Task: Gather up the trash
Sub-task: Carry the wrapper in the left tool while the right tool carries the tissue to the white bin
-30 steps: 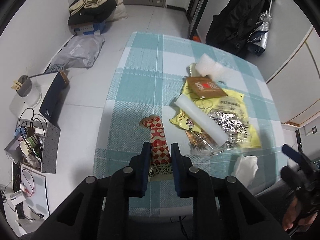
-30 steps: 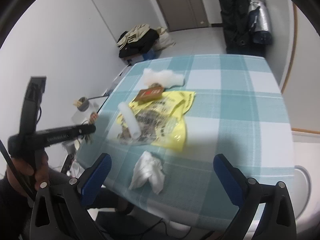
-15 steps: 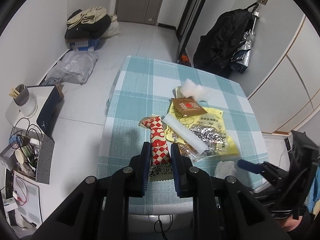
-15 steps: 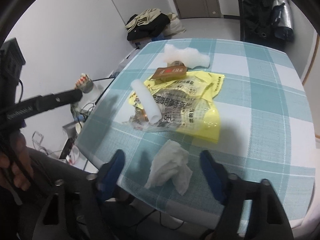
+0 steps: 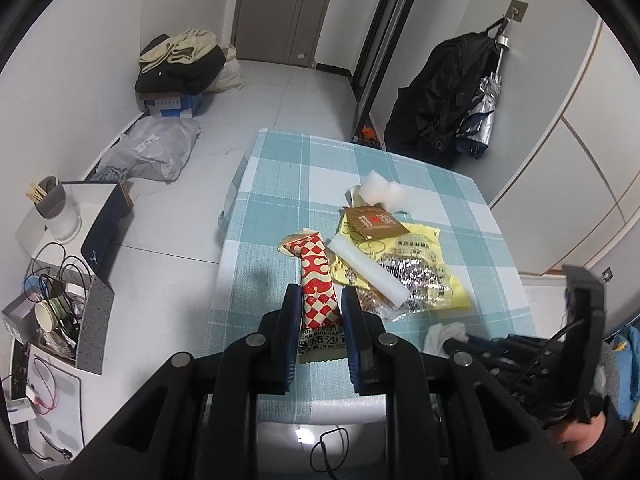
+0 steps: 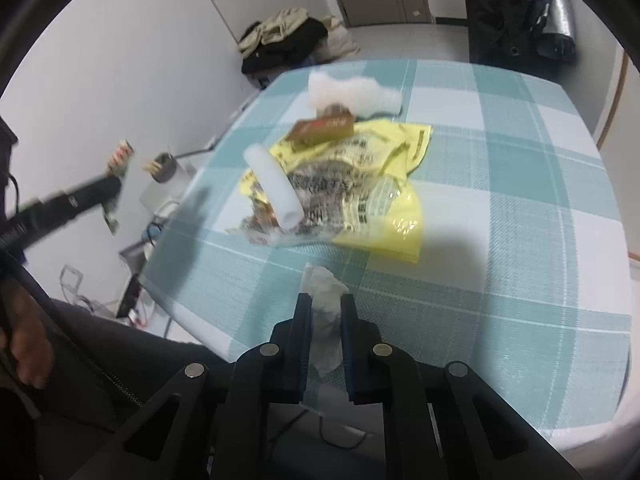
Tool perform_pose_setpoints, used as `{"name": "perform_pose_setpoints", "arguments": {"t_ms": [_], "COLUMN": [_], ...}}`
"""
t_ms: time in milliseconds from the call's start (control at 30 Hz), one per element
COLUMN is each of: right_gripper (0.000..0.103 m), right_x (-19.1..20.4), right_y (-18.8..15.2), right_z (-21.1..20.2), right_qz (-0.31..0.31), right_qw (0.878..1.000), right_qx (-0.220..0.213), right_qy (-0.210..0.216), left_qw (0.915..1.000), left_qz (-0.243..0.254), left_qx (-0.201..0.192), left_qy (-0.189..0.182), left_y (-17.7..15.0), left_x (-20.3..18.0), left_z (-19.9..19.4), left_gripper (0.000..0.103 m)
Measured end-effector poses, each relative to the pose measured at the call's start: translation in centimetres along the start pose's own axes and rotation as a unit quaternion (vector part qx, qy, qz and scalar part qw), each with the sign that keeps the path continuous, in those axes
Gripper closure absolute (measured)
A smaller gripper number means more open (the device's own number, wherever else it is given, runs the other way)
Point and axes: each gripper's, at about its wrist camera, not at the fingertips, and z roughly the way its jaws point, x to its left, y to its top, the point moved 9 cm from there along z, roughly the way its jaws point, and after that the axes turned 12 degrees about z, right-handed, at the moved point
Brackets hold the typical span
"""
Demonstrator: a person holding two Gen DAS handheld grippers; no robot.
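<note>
**Both grippers loaded with trash**

The right gripper [image 6: 325, 316] is closing on the crumpled tissue [image 6: 325, 308] at the table [image 6: 520, 240] edge. The left gripper [image 5: 318, 316] clenches a red wrapper [image 5: 318, 292]. Next, probably, both lift away toward a bin, none visible.

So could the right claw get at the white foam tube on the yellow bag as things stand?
Probably not yet: the right claw is closing with the crumpled tissue between its fingers. The path to the foam tube itself looks free, lying on top of the yellow bag with nothing over it.
</note>
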Motion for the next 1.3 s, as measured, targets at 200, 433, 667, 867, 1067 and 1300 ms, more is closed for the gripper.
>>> {"name": "perform_pose_setpoints", "arguments": {"t_ms": [200,433,667,867,1067,1300], "right_gripper": [0.091,0.091,0.091,0.091,0.091,0.091], "right_x": [0.1,-0.6,-4.9,-12.3,-20.7,-28.4], "right_y": [1.1,2.9,3.9,4.1,3.1,1.2], "right_z": [-7.0,-18.8,-29.8,-35.7,-36.8,-33.3], "right_qz": [0.01,0.015,0.04,0.09,0.154,0.223], "right_qw": [0.997,0.984,0.967,0.952,0.942,0.937], "right_qx": [-0.073,-0.164,-0.247,-0.294,-0.295,-0.256], "right_qy": [0.038,0.069,0.052,0.005,-0.048,-0.084], "left_qw": [0.9995,0.995,0.9807,0.9636,0.947,0.9203], "left_qz": [0.028,0.077,0.139,0.182,0.202,0.239], "left_qx": [-0.012,-0.051,-0.083,-0.082,-0.035,0.036], "left_qy": [0.004,-0.039,-0.11,-0.178,-0.248,-0.308], "left_y": [0.3,3.4,7.9,10.1,10.1,8.0], "left_x": [-1.8,-8.6,-18.3,-26.4,-33.2,-40.2], "left_z": [-1.2,-3.7,-5.7,-5.1,-2.0,2.7], "left_gripper": [0.087,0.087,0.087,0.087,0.087,0.087]}}
